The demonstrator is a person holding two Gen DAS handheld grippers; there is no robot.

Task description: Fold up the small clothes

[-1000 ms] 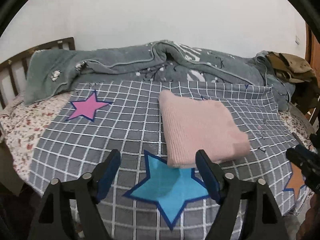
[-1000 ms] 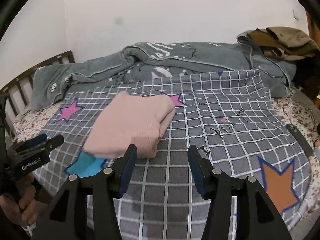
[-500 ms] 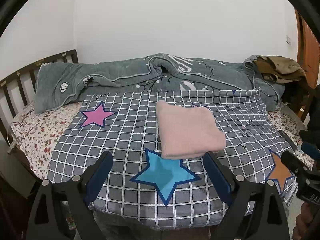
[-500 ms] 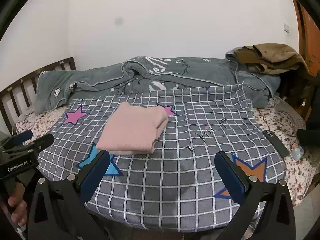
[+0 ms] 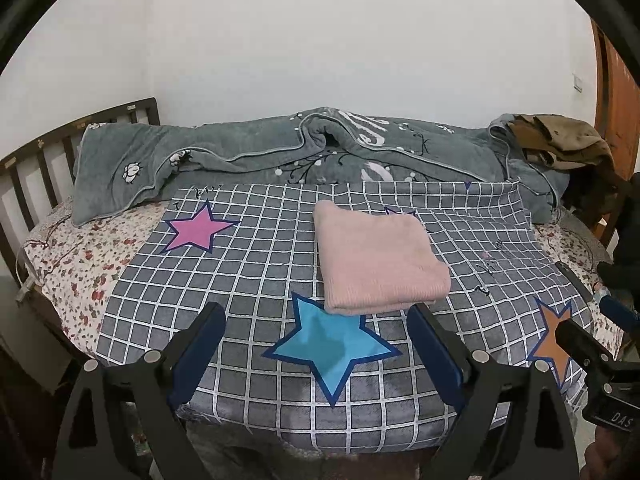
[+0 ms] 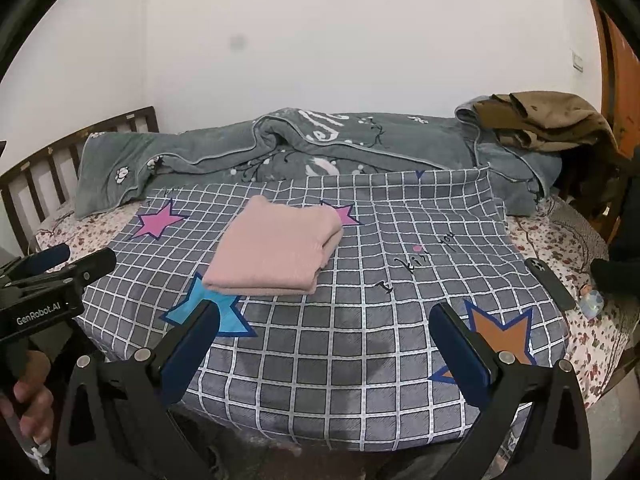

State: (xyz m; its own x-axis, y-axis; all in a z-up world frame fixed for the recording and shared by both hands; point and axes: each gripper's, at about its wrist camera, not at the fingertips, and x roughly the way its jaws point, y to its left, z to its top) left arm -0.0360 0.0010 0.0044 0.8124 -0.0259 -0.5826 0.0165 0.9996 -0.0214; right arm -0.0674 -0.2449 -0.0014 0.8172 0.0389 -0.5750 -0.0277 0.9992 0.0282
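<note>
Pink garment folded, both grippers clear of it

The pink garment point(image 5: 378, 258) lies as a neat, thick rectangle on the checked blanket point(image 5: 248, 280), near the middle of the bed, its near edge overlapping the tip of the blue star point(image 5: 330, 342) and its far right corner covering part of a pink star point(image 6: 346, 214). The left gripper point(image 5: 316, 354) hangs over the near edge of the bed with its jaws spread wide and nothing between them; the right gripper point(image 6: 324, 346), further to the right, is spread as wide and also empty. Neither touches the garment. Judging by the tidy, layered edges, the folding of this piece looks finished. No other small clothes wait on the checked blanket; only a brown heap of clothes point(image 6: 548, 122) sits far right on the grey quilt point(image 6: 280, 148), so whether more remains is unclear.
</note>
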